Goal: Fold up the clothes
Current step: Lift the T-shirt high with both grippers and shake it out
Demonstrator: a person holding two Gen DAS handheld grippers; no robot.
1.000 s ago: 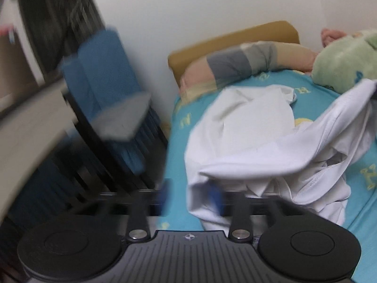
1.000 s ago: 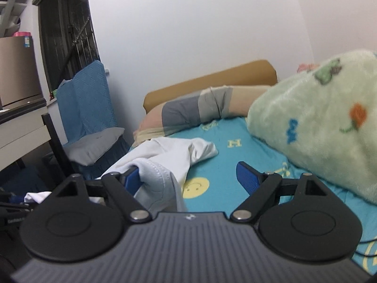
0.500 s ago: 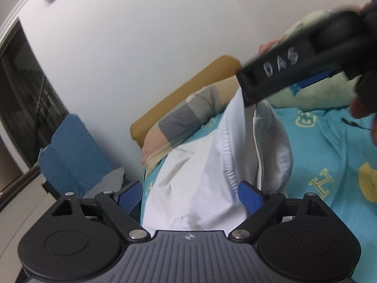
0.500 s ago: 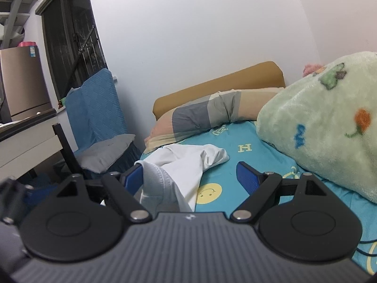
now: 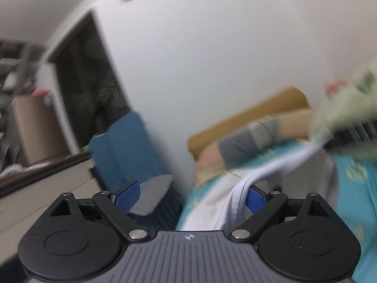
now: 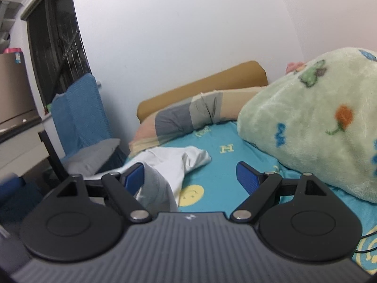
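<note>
A white garment [image 6: 174,162] lies crumpled on the turquoise bed sheet [image 6: 219,174], with one fold draped over my right gripper's left finger. My right gripper [image 6: 190,176] is open, jaws wide apart, low over the bed. In the blurred left wrist view the white garment [image 5: 238,202] hangs in a stretched band against the right finger of my left gripper [image 5: 192,193], which is open. The band runs up and right toward a dark blurred gripper body [image 5: 353,134].
A green plush blanket [image 6: 313,122] is heaped on the right of the bed. A striped pillow [image 6: 195,118] and tan headboard [image 6: 202,87] lie at the far end. A blue-covered chair [image 6: 80,118] with a grey cushion stands left of the bed, beside a desk [image 6: 18,141].
My left gripper has swung upward and left, now blurred, and the garment band has slid against its right finger. My right gripper has moved slightly toward the pillow, still open.
</note>
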